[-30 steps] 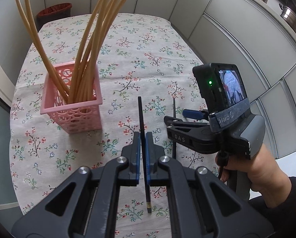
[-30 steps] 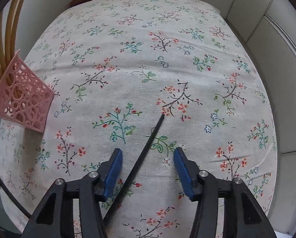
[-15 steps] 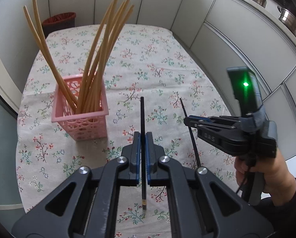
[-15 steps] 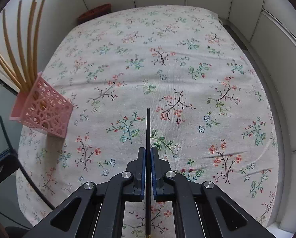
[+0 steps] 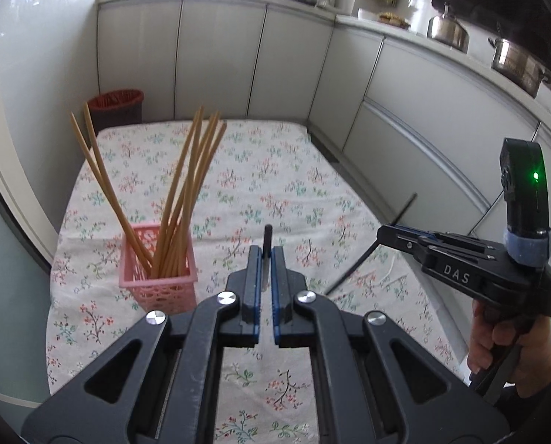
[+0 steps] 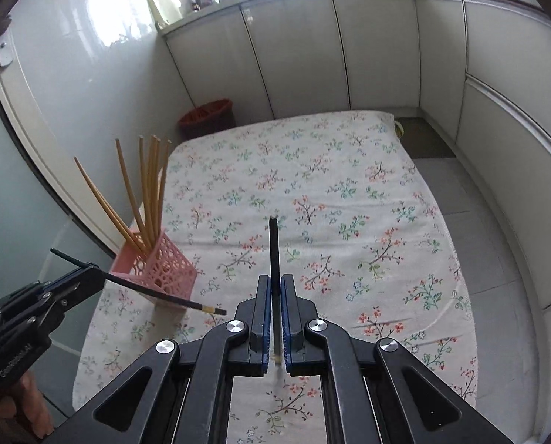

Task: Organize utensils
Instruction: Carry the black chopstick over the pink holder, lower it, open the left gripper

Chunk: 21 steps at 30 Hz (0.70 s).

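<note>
Above tablecloth (image 6: 349, 192), both tongs grip chopsticks

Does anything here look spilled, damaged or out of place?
Nothing stands out. The tan wooden chopsticks stand in the pink perforated basket on the floral tablecloth. Left gripper and right gripper each hold one black chopstick.

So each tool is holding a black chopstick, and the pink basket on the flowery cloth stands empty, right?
Not quite. The pink basket is not empty: a bunch of tan chopsticks stands in it, as the left wrist view shows. The rest holds: the left tool and right tool each grip a black chopstick.
</note>
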Each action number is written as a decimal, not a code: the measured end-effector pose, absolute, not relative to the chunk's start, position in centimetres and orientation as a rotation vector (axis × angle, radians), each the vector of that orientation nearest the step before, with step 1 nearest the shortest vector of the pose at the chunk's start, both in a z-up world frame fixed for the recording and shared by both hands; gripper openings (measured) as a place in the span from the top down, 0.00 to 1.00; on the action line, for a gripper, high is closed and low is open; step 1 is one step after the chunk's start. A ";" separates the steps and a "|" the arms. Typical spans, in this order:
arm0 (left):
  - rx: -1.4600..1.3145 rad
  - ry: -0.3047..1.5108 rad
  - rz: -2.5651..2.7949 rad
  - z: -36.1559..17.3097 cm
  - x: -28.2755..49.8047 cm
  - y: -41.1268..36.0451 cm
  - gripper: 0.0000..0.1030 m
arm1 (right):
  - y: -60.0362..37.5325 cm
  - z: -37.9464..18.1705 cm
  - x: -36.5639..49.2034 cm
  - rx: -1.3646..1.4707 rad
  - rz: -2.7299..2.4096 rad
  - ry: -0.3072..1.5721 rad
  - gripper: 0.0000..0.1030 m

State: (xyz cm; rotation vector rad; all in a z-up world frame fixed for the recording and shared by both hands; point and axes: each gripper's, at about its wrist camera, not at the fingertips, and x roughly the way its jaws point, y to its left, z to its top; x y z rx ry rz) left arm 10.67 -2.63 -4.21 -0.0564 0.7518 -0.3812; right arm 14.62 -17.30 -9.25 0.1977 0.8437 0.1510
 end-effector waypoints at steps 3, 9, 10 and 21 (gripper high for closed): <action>-0.079 0.675 -0.376 -2.7 10.2 -2.2 0.95 | -17.1 -7.3 14.0 0.186 0.159 0.762 0.95; -0.098 0.520 -0.364 -0.2 9.0 -0.8 0.95 | -16.0 -4.1 12.9 0.161 0.195 0.651 0.95; -0.101 0.497 -0.358 0.1 8.9 -0.5 0.95 | -15.8 -3.7 12.8 0.160 0.203 0.640 0.95; -0.148 0.343 -0.229 1.7 8.7 3.2 0.95 | -13.6 -2.1 12.4 0.186 0.275 0.571 0.95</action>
